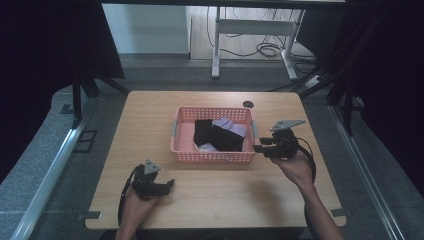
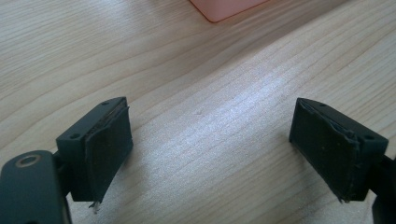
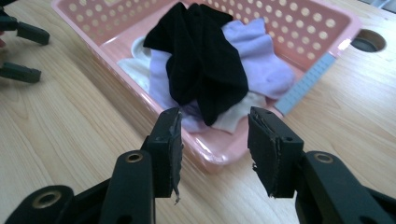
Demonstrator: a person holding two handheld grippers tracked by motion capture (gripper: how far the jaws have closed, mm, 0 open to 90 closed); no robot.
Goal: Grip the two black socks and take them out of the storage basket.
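I take the pink basket point(image 1: 212, 156) as my landmark: it sits on the wooden table point(image 1: 150, 115), toward the far middle, and everything I need is in it or beside it. Inside the basket lies a loose heap of socks, with the black sock point(image 3: 205, 65) draped on top, a lavender sock point(image 3: 261, 60) behind and under it, and a white sock point(image 3: 135, 70) flattened against the basket floor. My right gripper point(image 3: 215, 140) hangs just outside the basket's right end, jaws parted with nothing between them, aimed at the near rim and the black sock past it. My left gripper point(image 1: 159, 186) rests in front of the basket's left corner, well apart from it, its jaws spread wide over bare wood. I judge the step in hand to be reaching in for the black sock. To do it well, I should lift the right gripper over the rim rather than push through it, come down on the raised fold, and pinch only black fabric, so the lavender sock stays behind.
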